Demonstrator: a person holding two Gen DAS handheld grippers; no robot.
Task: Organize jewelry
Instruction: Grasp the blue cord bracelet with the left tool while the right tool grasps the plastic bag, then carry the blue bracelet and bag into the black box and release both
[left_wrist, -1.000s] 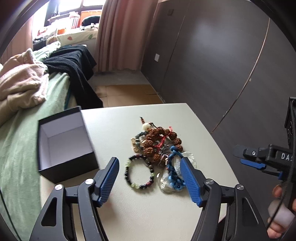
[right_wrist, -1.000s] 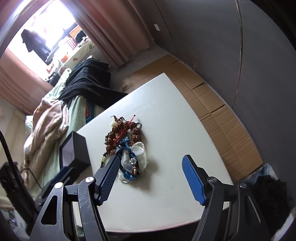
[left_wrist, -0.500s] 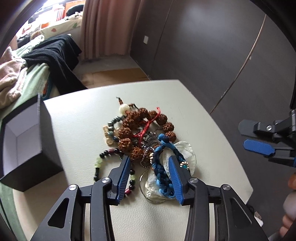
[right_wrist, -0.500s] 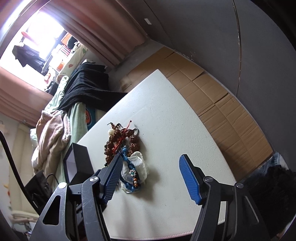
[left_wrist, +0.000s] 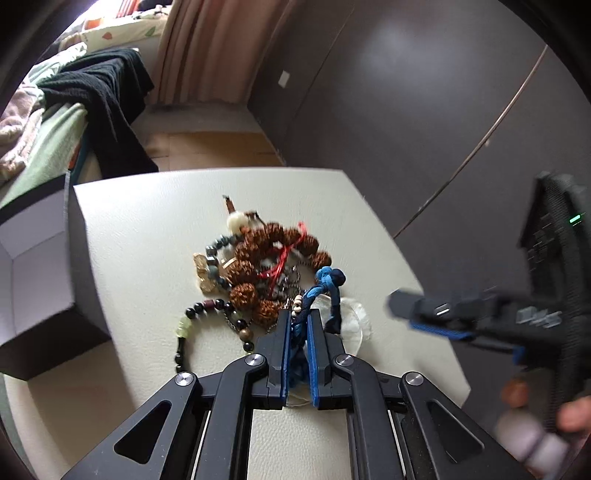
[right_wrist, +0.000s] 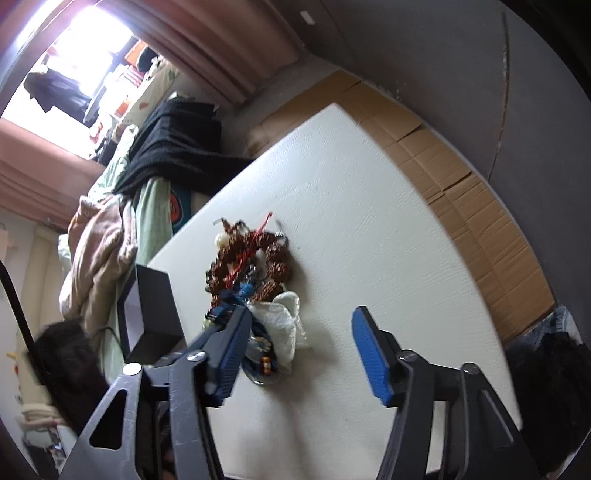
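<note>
bracelet (left_wrist: 325, 286) pinched between left gripper (left_wrist: 298, 328) pads

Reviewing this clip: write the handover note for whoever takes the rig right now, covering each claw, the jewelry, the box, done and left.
Left claw: its jaws have just closed and are now shut on the blue braided cord bracelet at the near edge of the pile.
Right claw: open, jaws have just been closing, nothing between them, over the table right of the pile.
Jewelry pile: tangled mid-table, brown seed beads, dark bead bracelet, clear plastic bag.
Black box: open, left of the pile, nothing visible inside.
Done: one grip. Left: lift the bracelet free, box everything.
</note>
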